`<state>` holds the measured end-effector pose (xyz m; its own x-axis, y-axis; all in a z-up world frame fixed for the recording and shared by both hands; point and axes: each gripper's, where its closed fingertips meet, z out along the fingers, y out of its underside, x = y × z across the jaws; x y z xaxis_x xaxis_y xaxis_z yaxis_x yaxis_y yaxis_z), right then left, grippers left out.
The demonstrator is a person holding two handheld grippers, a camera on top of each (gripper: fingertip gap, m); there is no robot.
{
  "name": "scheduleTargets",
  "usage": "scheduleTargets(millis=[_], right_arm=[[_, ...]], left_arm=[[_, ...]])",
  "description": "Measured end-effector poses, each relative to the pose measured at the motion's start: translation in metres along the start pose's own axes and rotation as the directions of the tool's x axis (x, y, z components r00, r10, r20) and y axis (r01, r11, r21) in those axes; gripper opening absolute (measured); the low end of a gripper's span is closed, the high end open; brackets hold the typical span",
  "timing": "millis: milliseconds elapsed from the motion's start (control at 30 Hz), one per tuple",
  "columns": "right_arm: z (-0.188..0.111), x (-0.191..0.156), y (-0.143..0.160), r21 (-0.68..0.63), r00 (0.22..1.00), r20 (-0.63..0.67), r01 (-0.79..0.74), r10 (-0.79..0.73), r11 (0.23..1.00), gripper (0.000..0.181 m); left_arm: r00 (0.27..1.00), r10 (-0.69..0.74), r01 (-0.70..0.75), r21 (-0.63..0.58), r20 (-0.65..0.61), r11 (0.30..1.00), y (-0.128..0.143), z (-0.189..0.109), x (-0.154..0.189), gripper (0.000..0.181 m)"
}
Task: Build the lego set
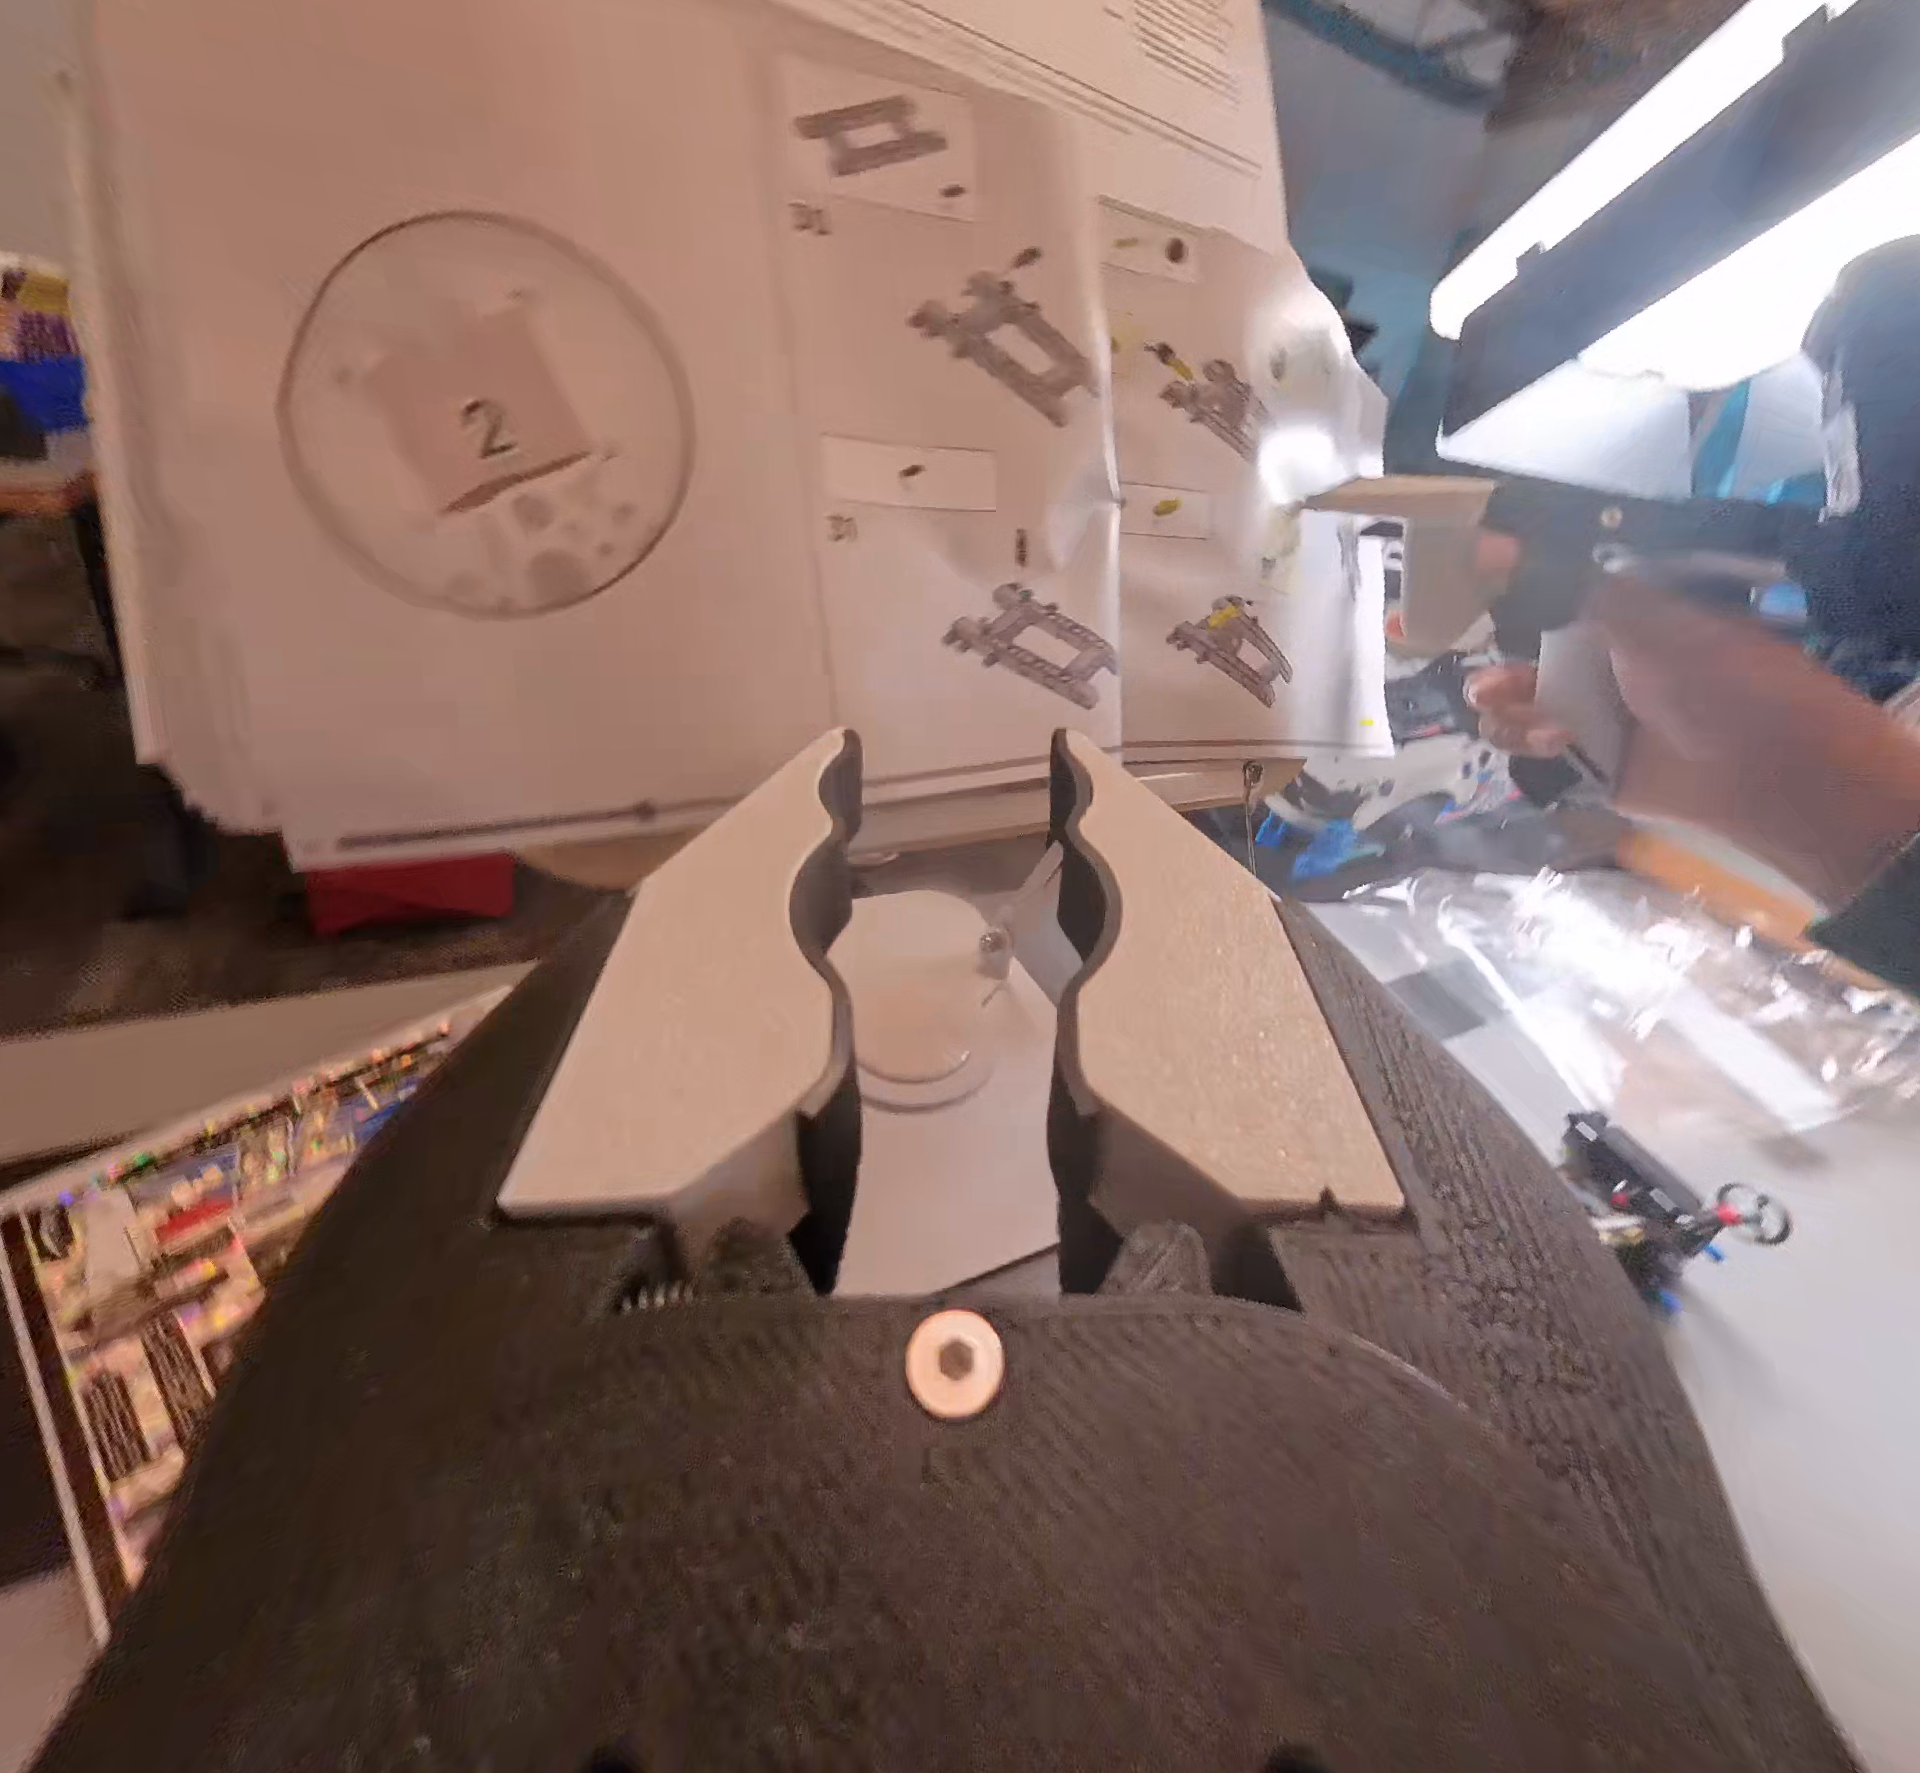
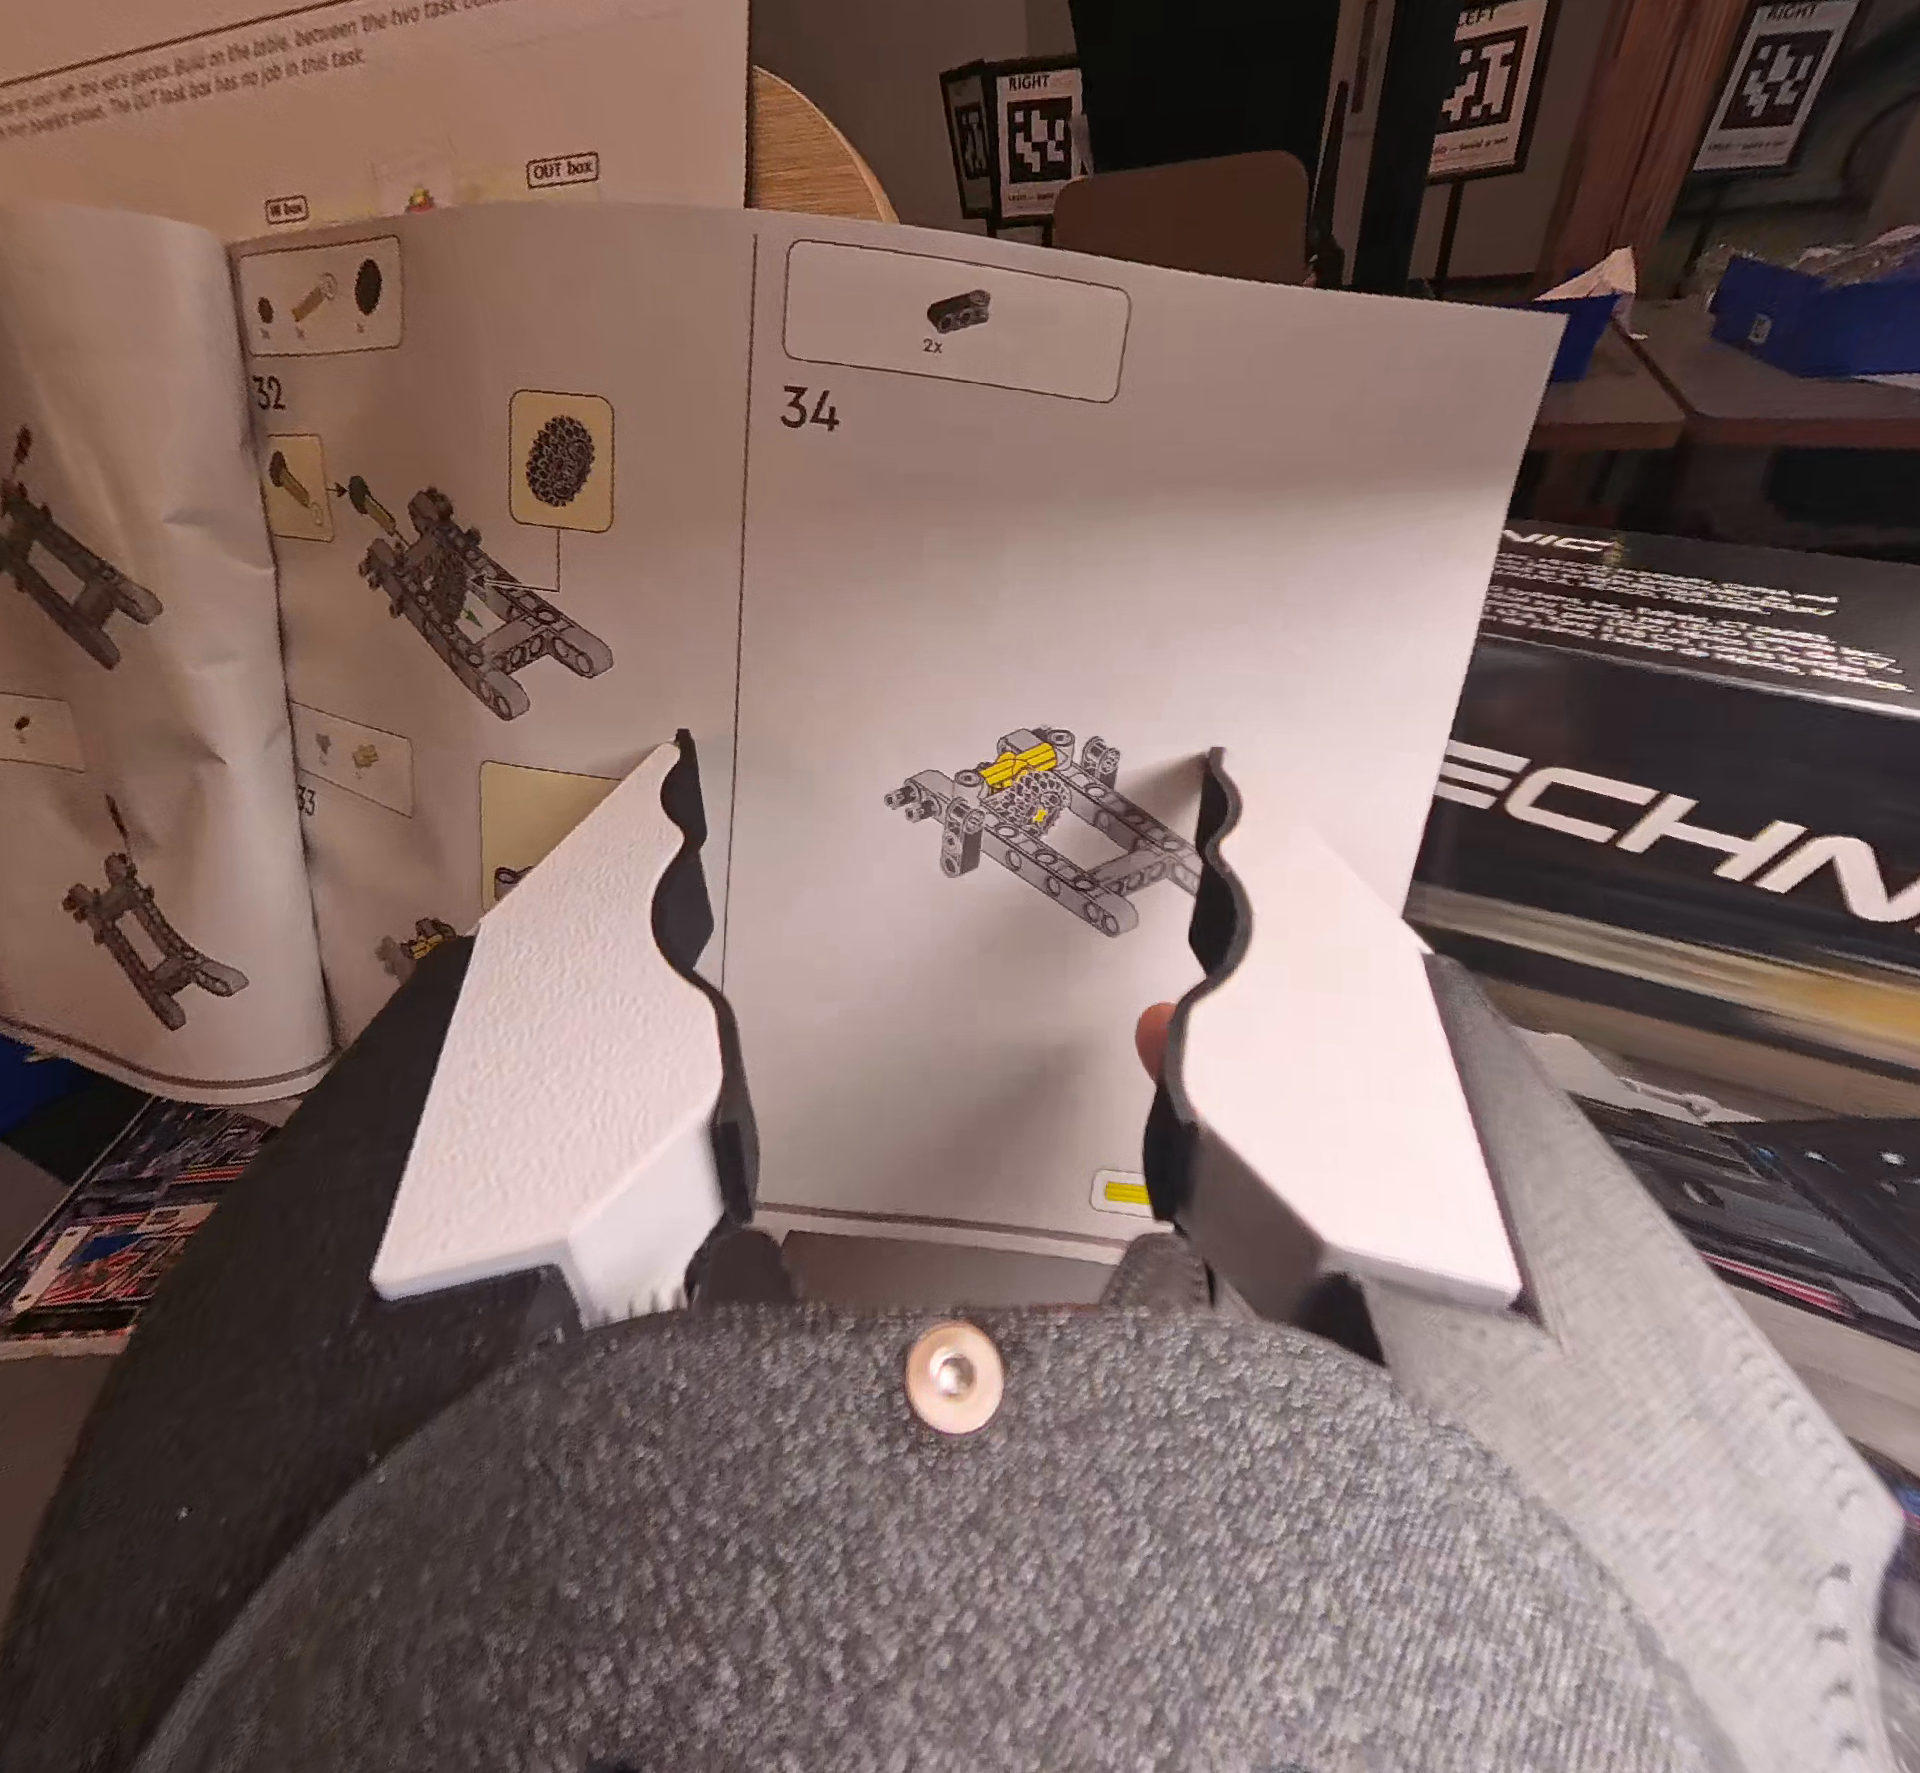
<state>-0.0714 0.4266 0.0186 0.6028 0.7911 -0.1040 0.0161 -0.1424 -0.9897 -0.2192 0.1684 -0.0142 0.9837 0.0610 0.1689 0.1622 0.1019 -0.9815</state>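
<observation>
**Instruction booklet being consulted, no bricks in the claws**

In the right wrist view, the right claw [image 2: 951,892] is seen wide apart with nothing held. An upright page of the instruction booklet [image 2: 1039,580] fills the centre of the frame behind its fingers; whether a page is touched cannot be told. A black box [image 2: 1662,736] lies at the right edge.

In the left wrist view, the left claw [image 1: 956,850] is seen narrowly parted and empty, aimed at the foot of the same booklet [image 1: 468,373], which fills the upper left. A small, partly built lego model [image 1: 1652,1204] rests on the table [image 1: 1766,1360] at the lower right, well apart from the claw. Crinkled clear plastic bags [image 1: 1662,975] lie above it.

The step in hand is judged to be page finding. Next, the pictured parts would need to be found and fetched.
</observation>
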Motion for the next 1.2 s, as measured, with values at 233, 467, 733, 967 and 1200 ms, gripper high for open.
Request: scheduleTargets(millis=[233,467,733,967,1200], right_arm=[[0.001,-0.026,-0.001,-0.003,0.994,0.094,0.059,-0.059,0.998,0.100],[0.001,-0.038,-0.006,0.017,0.988,0.049,0.146,-0.147,0.989,0.079],[-0.009,-0.051,-0.003,0.022,0.954,-0.019,0.300,-0.300,0.954,0.001],[0.004,-0.043,-0.019,-0.034,0.985,0.044,0.169,-0.167,0.985,0.097],[0.002,-0.059,-0.018,-0.024,0.952,-0.056,0.302,-0.302,0.953,0.063]], left_arm=[[0.970,0.241,-0.244,-0.107,-0.040,0.964,0.004,0.044,0.023,0.040],[0.964,0.262,-0.265,-0.118,-0.041,0.957,0.008,0.058,0.027,0.040],[0.965,0.257,-0.262,-0.113,-0.055,0.959,0.006,0.056,0.033,0.040],[0.956,0.288,-0.293,-0.128,-0.057,0.947,0.005,0.048,0.027,0.041],[0.965,0.262,-0.263,-0.201,-0.031,0.944,0.019,0.054,0.003,0.043]])
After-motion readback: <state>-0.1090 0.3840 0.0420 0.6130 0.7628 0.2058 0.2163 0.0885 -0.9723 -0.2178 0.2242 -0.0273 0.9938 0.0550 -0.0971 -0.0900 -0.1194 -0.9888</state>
